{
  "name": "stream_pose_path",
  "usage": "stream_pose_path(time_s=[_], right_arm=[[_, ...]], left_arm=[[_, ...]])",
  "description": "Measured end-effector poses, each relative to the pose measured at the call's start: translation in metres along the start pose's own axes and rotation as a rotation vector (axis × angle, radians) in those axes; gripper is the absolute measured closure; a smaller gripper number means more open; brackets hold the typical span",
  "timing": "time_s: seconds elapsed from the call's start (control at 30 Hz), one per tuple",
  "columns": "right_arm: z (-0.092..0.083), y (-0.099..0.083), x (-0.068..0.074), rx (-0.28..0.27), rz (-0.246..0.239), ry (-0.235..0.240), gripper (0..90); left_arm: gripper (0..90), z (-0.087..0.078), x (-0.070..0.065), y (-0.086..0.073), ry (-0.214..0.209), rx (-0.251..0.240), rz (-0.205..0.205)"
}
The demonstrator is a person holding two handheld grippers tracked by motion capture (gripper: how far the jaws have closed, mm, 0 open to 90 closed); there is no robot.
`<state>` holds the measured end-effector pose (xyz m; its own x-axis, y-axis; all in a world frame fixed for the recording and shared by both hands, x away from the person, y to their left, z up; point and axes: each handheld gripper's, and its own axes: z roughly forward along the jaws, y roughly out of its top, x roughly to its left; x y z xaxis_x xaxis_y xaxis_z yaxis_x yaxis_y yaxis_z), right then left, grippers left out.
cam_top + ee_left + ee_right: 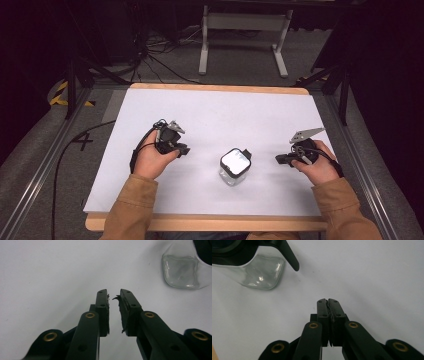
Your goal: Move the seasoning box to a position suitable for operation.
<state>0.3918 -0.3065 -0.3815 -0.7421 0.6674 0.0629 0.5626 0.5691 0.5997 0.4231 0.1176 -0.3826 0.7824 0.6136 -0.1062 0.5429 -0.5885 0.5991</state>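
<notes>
A square clear glass jar [235,166] with a black-rimmed lid stands on the white table top [225,112], near the front middle. In the left gripper view the jar's glass base [181,271] is at the upper right. In the right gripper view the jar [262,275] is at the upper left, with a black lid clasp [290,256] hanging over it. My left gripper [184,149] [113,293] rests left of the jar, pointing toward it, its jaws a narrow gap apart with nothing between them. My right gripper [278,159] [327,300] lies right of the jar, pointing at it, its pads pressed together on nothing.
The table's wooden front edge [200,222] runs just past my sleeves. Metal rails [45,165] flank both sides. Behind the table, cables [150,55] and a white stand [245,35] sit on the floor.
</notes>
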Motion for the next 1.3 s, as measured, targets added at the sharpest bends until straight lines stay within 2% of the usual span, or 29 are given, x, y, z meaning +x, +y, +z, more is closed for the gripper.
stream_pose_path(time_s=[0.17,0.33,0.5,0.53,0.63,0.67,0.73,0.8,0.83,0.87,1.03,1.3], right_arm=[[0.001,0.002,0.006,0.003,-0.021,0.012,88.8],[0.005,0.005,0.012,0.010,-0.038,0.026,89.1],[0.010,0.008,0.021,0.020,-0.060,0.054,89.4],[0.012,0.009,0.025,0.023,-0.071,0.063,89.4],[0.014,0.010,0.029,0.023,-0.083,0.075,89.4],[0.017,0.010,0.032,0.012,-0.087,0.100,89.5],[0.021,0.010,0.034,0.007,-0.096,0.111,89.5],[0.022,0.010,0.036,0.007,-0.101,0.116,89.5],[0.026,0.010,0.040,0.001,-0.110,0.126,89.6],[0.027,0.010,0.041,0.002,-0.108,0.132,89.6],[0.034,0.012,0.050,-0.007,-0.126,0.160,89.6],[0.046,0.011,0.059,0.014,-0.143,0.184,89.6]], left_arm=[[80.6,-0.002,0.000,0.000,-0.031,-0.021,-0.024],[81.9,-0.001,-0.004,0.002,-0.045,-0.019,-0.013],[88.1,0.008,-0.014,0.008,-0.072,-0.034,0.016],[89.0,0.012,-0.019,0.011,-0.093,-0.048,0.025],[89.6,0.015,-0.024,0.015,-0.110,-0.071,0.035],[89.7,0.018,-0.028,0.016,-0.128,-0.091,0.033],[89.7,0.027,-0.035,0.021,-0.167,-0.100,0.042],[89.7,0.030,-0.037,0.022,-0.174,-0.091,0.048],[89.7,0.037,-0.041,0.024,-0.182,-0.080,0.059],[89.8,0.039,-0.043,0.025,-0.181,-0.056,0.066],[89.7,0.052,-0.048,0.028,-0.202,-0.050,0.071],[89.7,0.059,-0.053,0.030,-0.218,-0.034,0.078]])
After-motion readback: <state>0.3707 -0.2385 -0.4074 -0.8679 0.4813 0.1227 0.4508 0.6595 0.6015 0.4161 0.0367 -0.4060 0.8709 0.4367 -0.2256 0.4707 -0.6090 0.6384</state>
